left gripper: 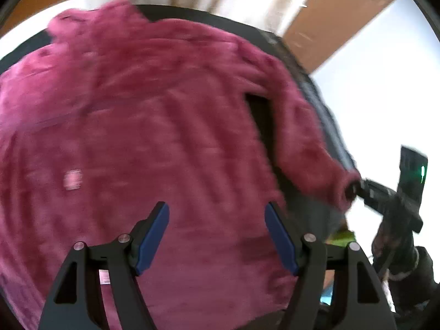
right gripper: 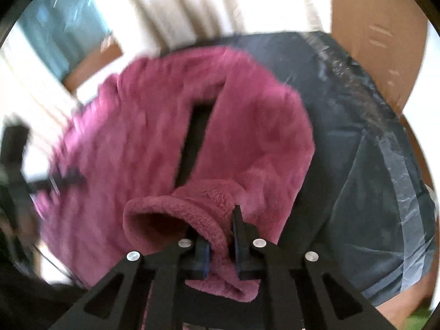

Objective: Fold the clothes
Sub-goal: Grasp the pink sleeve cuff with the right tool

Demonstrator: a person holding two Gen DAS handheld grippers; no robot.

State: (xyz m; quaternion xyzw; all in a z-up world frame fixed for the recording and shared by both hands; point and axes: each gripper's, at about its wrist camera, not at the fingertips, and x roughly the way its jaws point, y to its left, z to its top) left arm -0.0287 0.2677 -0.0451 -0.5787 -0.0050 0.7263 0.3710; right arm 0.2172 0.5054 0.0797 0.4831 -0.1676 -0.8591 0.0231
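In the left wrist view, a magenta fleece garment (left gripper: 154, 126) lies spread over most of a dark table (left gripper: 324, 115), its body flat and its plush pile smeared by motion blur. A small pale label (left gripper: 73, 179) shows on the fabric toward the near left part of the body. One sleeve (left gripper: 310, 148) runs along the table's right edge, with a narrow dark gap of tabletop showing between sleeve and body. The left gripper (left gripper: 217, 233) hovers above the garment's near part with its blue-padded jaws standing wide apart and nothing between them. At the sleeve's end, by the right edge, the right gripper (left gripper: 354, 188) has the cuff pinched. In the right wrist view, the same garment (right gripper: 154, 137) covers the left and middle of the table (right gripper: 365, 187), whose right part is bare dark covering with strips of clear tape. The sleeve (right gripper: 255, 137) bends back toward the camera, and its cuff (right gripper: 176, 214) opens as a round, thick-piled mouth. The right gripper (right gripper: 220, 244) is clamped tight on the cuff's rim, a fold of fleece squeezed between its jaws and hanging below them. No containers are visible in either view.
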